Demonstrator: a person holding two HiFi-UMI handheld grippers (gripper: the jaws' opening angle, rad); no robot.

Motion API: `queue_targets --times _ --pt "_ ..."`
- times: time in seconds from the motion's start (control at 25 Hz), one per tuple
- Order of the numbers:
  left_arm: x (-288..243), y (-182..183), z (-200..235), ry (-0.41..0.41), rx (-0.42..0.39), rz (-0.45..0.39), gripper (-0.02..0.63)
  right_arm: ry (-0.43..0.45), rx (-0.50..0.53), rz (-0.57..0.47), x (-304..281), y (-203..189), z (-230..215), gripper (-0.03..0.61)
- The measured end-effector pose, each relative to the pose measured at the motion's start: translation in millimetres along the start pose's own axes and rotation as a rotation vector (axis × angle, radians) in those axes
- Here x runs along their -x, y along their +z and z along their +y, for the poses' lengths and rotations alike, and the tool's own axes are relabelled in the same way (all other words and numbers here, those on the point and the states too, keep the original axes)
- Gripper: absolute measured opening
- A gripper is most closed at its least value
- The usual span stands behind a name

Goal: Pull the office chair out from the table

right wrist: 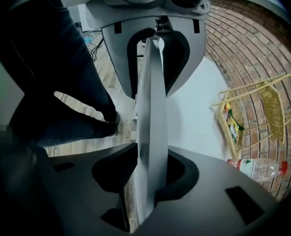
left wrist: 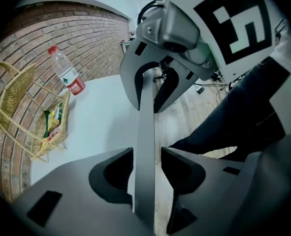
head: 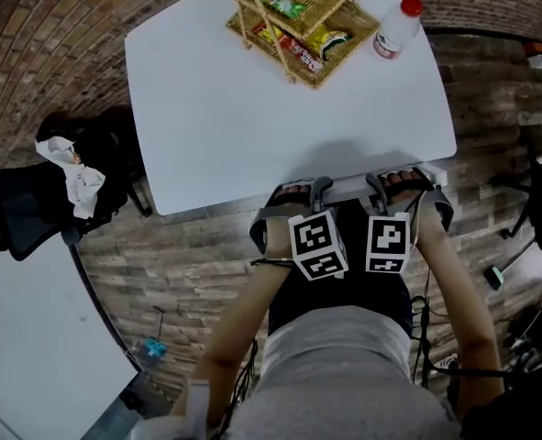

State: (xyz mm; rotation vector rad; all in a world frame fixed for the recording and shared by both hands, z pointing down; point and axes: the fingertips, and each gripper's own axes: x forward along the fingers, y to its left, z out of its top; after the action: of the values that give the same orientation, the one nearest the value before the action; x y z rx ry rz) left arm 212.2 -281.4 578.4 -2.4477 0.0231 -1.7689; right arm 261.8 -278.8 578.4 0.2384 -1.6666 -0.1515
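Observation:
The office chair is black with a grey frame and stands tucked against the near edge of the white table. Both grippers point down over the top of its back. A thin grey rim of the chair back runs between the jaws of my left gripper, with a narrow gap on each side, so it is open. In the head view this gripper is left of my right gripper. In the right gripper view my right gripper has its pads against the same rim.
A wicker basket of snack packets and a plastic bottle sit at the table's far side. A second black chair with a white cloth stands left, beside another white table. Cables lie on the floor at right.

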Motion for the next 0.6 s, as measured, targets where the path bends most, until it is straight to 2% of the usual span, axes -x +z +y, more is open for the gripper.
queue_targets --times 0.04,0.12,0.44,0.6 --pt "-1.8 -1.2 -0.4 0.008 -0.018 0.012 0.183 -0.008 0.008 -0.001 -0.8 -0.5 -0.4 0.107" --pt "-3.1 -3.1 -0.2 0.032 -0.050 0.025 0.099 -0.013 0.005 -0.007 -0.7 0.2 -0.6 0.106" --pt "-3.0 -3.9 1.8 0.063 -0.024 0.027 0.089 -0.016 -0.030 -0.018 -0.7 1.0 -2.8 0.101" --pt "-3.1 -4.0 1.9 0.071 -0.012 0.055 0.087 -0.009 -0.030 -0.016 -0.3 0.2 -2.6 0.098"
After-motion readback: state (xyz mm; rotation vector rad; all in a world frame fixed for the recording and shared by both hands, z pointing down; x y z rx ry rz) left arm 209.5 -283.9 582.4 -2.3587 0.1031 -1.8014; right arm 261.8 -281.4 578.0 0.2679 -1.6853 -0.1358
